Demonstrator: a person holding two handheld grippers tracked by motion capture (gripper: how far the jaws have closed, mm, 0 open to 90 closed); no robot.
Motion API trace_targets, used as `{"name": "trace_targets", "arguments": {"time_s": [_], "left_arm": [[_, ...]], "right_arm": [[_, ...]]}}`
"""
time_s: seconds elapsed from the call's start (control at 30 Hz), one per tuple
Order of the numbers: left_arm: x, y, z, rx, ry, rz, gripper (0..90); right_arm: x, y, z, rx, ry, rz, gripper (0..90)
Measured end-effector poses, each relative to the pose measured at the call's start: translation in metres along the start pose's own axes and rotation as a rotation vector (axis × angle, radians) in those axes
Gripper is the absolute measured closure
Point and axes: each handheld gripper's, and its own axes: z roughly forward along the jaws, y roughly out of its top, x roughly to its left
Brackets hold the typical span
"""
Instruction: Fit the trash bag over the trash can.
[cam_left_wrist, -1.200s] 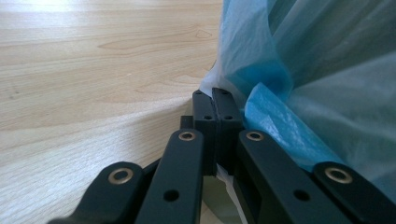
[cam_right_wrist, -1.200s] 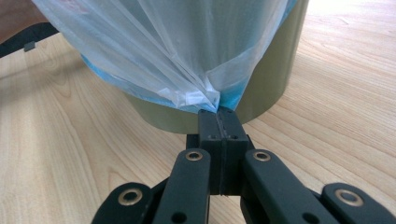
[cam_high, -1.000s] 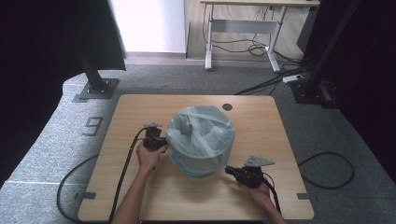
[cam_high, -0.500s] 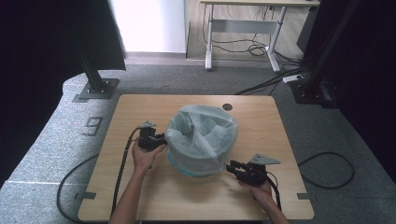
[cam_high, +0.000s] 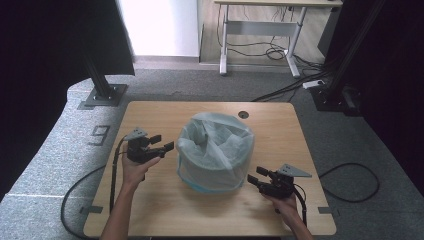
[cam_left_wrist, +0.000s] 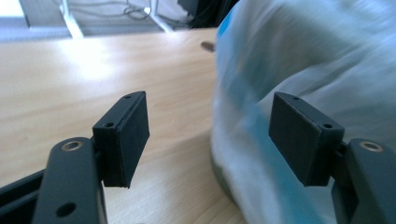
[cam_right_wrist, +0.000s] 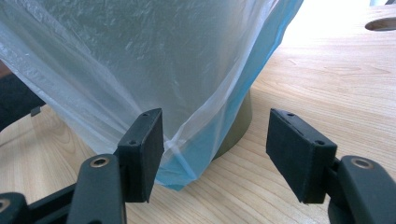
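Round bin stands mid-bench, draped in a thin, crinkled, translucent pale-blue plastic bag whose loose skirt hangs down over the wall. Bench top is light wood grain, smooth, rounded corners, with a small dark hole behind the bin. Left claw sits just beside the bag's left side, jaws spread, nothing between the flat black pads. Right claw is low at the bin's right front, jaws also apart; a bag fold hangs just ahead of them, olive bin base visible beneath.
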Motion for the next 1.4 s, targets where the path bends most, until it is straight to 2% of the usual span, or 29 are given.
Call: {"name": "trace_targets", "arguments": {"time_s": [0.07, 0.13, 0.17, 0.27, 0.3, 0.33, 0.43, 0.73, 0.97, 1.03, 1.27, 1.4], "left_arm": [[-0.01, 0.014, -0.006, -0.021, -0.034, 0.039, 29.0], [-0.014, 0.018, -0.008, -0.023, -0.048, 0.051, 29.0], [-0.02, 0.026, -0.009, -0.022, -0.082, 0.068, 28.8], [-0.025, 0.033, -0.009, -0.017, -0.099, 0.082, 28.6], [-0.03, 0.041, -0.007, -0.001, -0.107, 0.094, 28.1], [-0.03, 0.041, -0.007, -0.001, -0.107, 0.094, 27.9], [-0.039, 0.054, -0.001, 0.027, -0.114, 0.116, 27.5], [-0.052, 0.073, 0.01, 0.049, -0.149, 0.126, 27.4], [-0.063, 0.094, 0.032, 0.122, -0.17, 0.171, 27.9], [-0.069, 0.102, 0.042, 0.15, -0.177, 0.196, 28.0], [-0.076, 0.115, 0.063, 0.189, -0.214, 0.218, 30.1], [-0.082, 0.125, 0.084, 0.231, -0.222, 0.213, 30.2]], "right_arm": [[-0.002, 0.0, -0.001, 0.002, -0.003, 0.003, 35.8], [-0.002, 0.0, -0.001, 0.004, -0.004, 0.004, 35.8], [-0.003, 0.0, -0.002, 0.002, -0.005, 0.009, 35.8], [-0.004, 0.0, -0.003, 0.001, -0.004, 0.013, 35.8], [-0.005, 0.0, -0.003, 0.0, -0.001, 0.015, 35.8], [-0.005, 0.0, -0.003, 0.0, -0.001, 0.015, 35.8], [-0.005, 0.0, -0.005, 0.003, 0.004, 0.011, 35.9], [-0.007, 0.0, -0.008, 0.01, 0.012, 0.022, 35.8], [-0.008, -0.001, -0.007, 0.018, 0.012, 0.027, 35.8], [-0.008, -0.001, -0.007, 0.022, 0.012, 0.03, 35.7], [-0.009, -0.002, -0.007, 0.03, 0.01, 0.035, 35.7], [-0.009, -0.002, -0.008, 0.025, 0.006, 0.038, 35.6]]}}
